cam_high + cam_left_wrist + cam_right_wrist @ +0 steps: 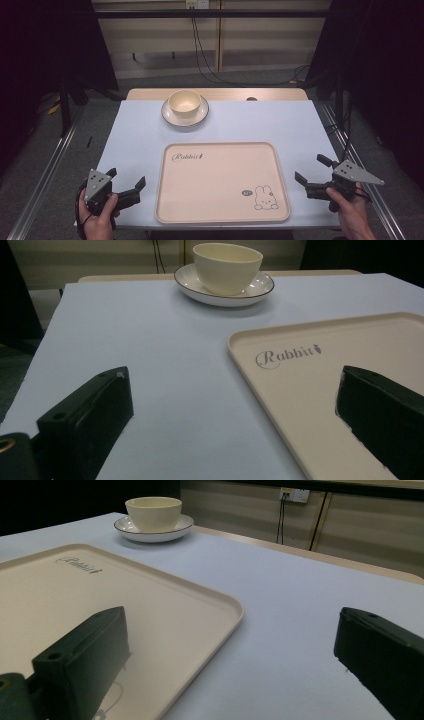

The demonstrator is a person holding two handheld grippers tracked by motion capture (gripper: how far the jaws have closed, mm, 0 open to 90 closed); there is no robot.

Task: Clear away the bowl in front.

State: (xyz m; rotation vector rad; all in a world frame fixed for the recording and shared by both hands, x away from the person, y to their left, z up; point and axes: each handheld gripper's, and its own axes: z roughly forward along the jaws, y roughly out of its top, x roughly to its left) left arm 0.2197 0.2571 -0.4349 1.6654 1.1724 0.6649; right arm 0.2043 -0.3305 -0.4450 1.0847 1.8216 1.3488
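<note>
Seen from the high view, one pale blue table [140, 135] carries one cream rectangular tray with rounded corners [222, 182], one white saucer with a dark rim [172, 116] and one cream bowl [184, 102] standing on that saucer, at the far edge well apart from the tray. Tray: smooth, raised lip, script lettering near its far left corner, small rabbit drawing near its near right corner. Two black grippers, each topped by a grey three-cornered plate: left gripper [127, 181] just left of the tray, right gripper [313, 169] just right of it, both released with jaws apart, grasping nothing. Two hands, cut off at the bottom edge.

Left gripper view: two matte black jaws spread wide, the right one over the tray [310, 390], the left over bare table [150, 355]. Lettering reads "Rabbit". Bowl [227, 266] on saucer [260, 287] beyond.

Right gripper view: two jaws spread, one over the tray [150, 610], one over table [300, 610]. Lettering too small to read. Bowl [152, 511] and saucer [177, 530] far off; a wall socket behind, blurred.
</note>
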